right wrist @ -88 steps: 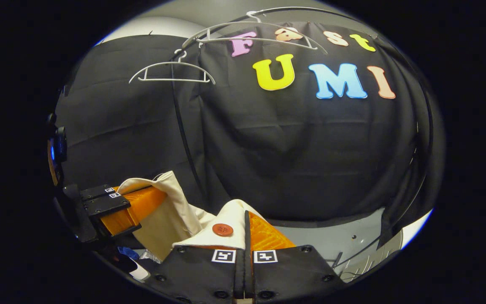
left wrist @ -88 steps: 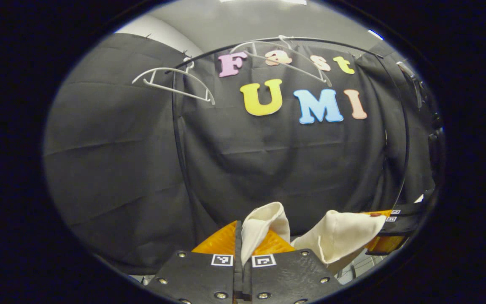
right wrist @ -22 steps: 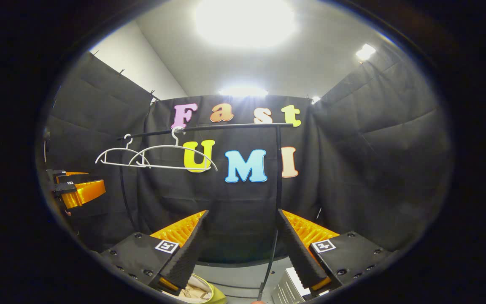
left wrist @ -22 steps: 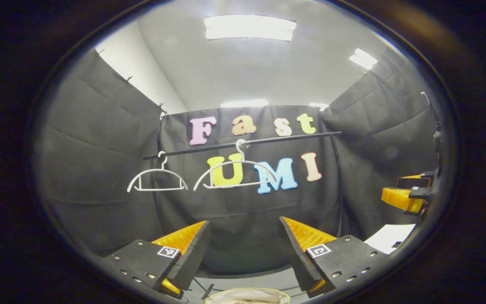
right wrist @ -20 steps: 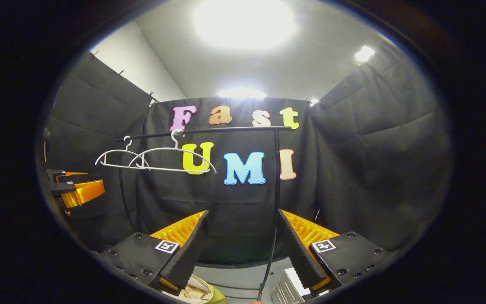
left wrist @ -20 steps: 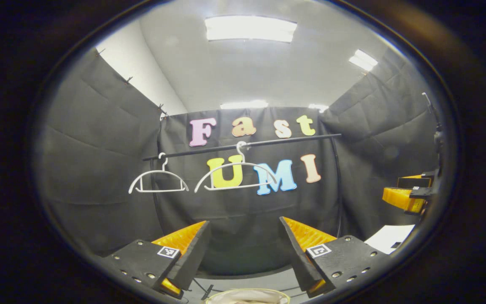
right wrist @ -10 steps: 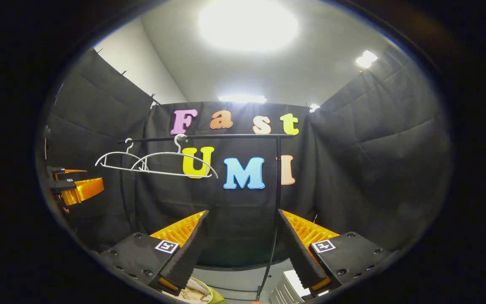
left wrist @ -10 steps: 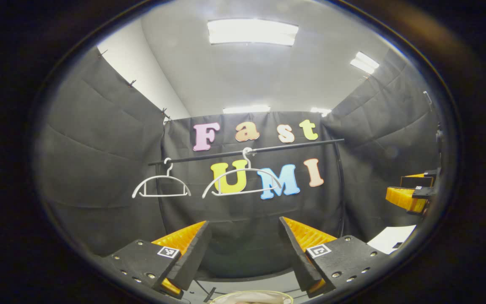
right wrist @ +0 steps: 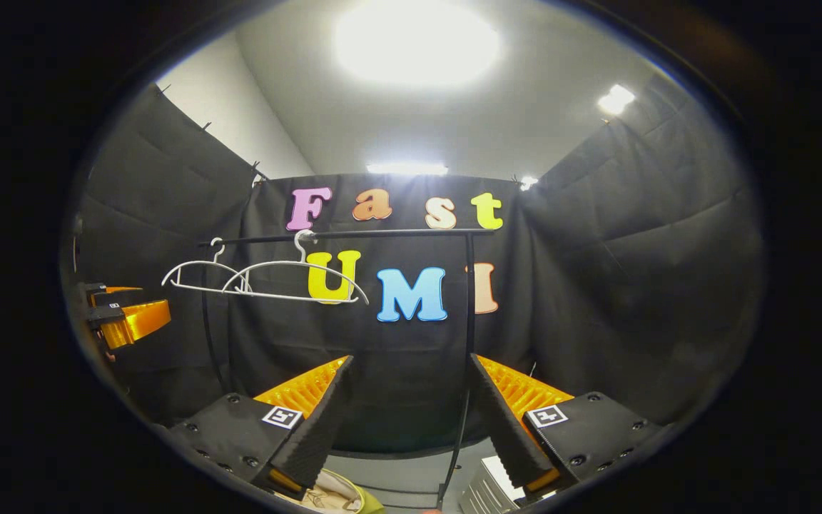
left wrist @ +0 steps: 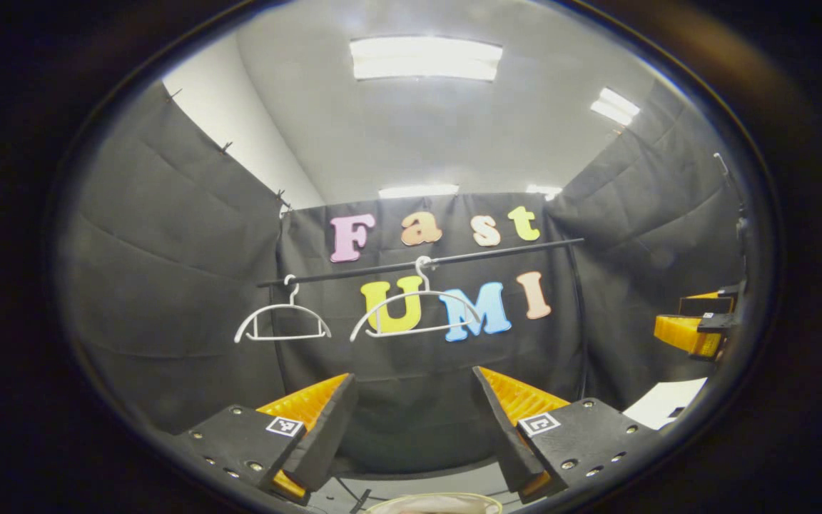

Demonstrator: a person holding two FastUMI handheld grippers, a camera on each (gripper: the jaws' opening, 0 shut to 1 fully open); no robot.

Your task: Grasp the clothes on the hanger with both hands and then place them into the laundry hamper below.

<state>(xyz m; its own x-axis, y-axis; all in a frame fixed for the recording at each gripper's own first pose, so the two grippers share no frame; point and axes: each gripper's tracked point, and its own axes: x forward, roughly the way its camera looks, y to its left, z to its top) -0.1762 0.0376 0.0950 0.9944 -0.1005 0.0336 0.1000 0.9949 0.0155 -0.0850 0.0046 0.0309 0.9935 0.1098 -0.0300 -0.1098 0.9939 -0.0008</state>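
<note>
Cream fabric is lying in the laundry hamper (right wrist: 340,494), whose yellow-green rim is peeking in at the bottom of the right gripper view, just below and between the fingers of the right gripper (right wrist: 408,414). That pale heap looks like the clothes (right wrist: 325,496); in the left gripper view the same rim and a sliver of cloth are sitting directly under the left gripper (left wrist: 411,417). Both sets of jaws are standing wide apart and gripping nothing, each pointing slightly upward from above the hamper. A pale slatted thing (right wrist: 482,492) is resting just beside the hamper; what it is cannot be told. Farther back and above the hamper, a black rail (left wrist: 418,262) is carrying two white hangers (left wrist: 411,314), both bare. Behind the rail the black cloth wall (right wrist: 632,285) is closing off the booth, with ceiling lights (left wrist: 425,57) glowing overhead. Judging by the bare hangers and the cloth in the hamper, the garment appears delivered and the task is essentially finished, with little left beyond drawing the grippers away.
</note>
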